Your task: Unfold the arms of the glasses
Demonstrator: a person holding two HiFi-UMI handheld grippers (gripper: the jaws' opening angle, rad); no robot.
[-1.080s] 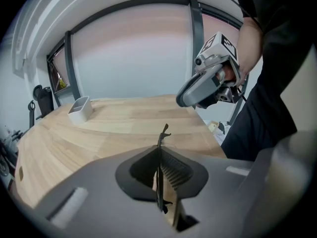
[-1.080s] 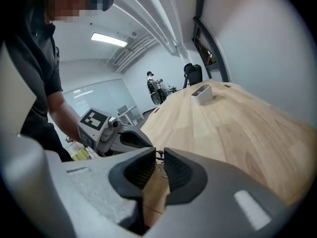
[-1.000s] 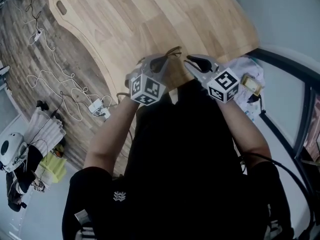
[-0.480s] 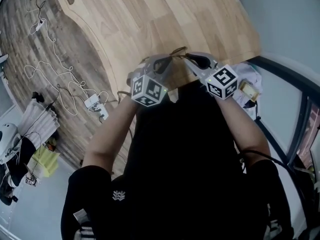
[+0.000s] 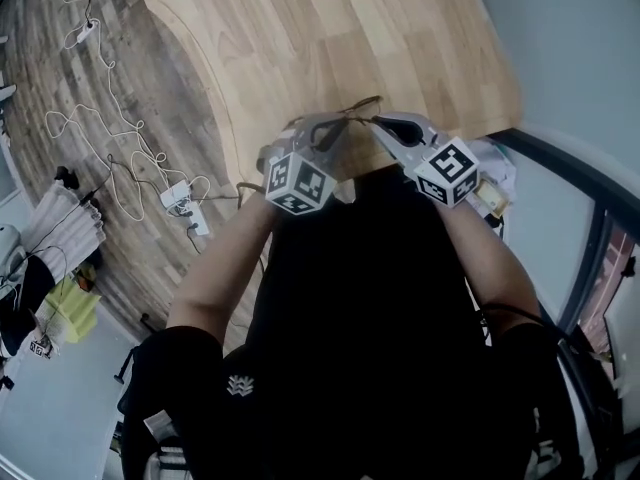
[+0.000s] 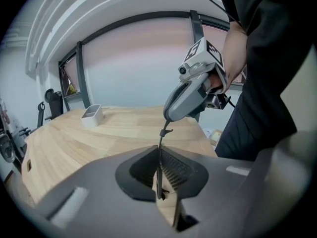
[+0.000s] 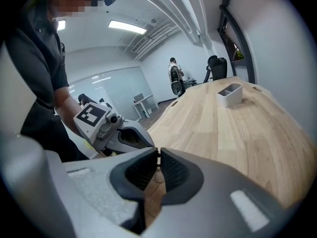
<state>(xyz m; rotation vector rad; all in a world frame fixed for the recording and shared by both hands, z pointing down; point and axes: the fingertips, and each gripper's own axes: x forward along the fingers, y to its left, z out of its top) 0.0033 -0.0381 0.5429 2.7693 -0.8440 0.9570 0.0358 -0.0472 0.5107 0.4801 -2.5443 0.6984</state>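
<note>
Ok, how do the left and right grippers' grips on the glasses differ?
The left gripper clamps the glasses deep along its pads; the right gripper pinches them only at its tips. The right gripper's jaws have just been closing; the left's sit shut. Both hold them over the wooden table.

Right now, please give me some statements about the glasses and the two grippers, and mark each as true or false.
1. The left gripper is shut on the glasses. True.
2. The right gripper is wide open. False: its jaws have just been closing and now pinch the glasses.
3. The glasses lie flat on the table. False: both grippers hold them above it.
4. A white container stands on the table. True.
</note>
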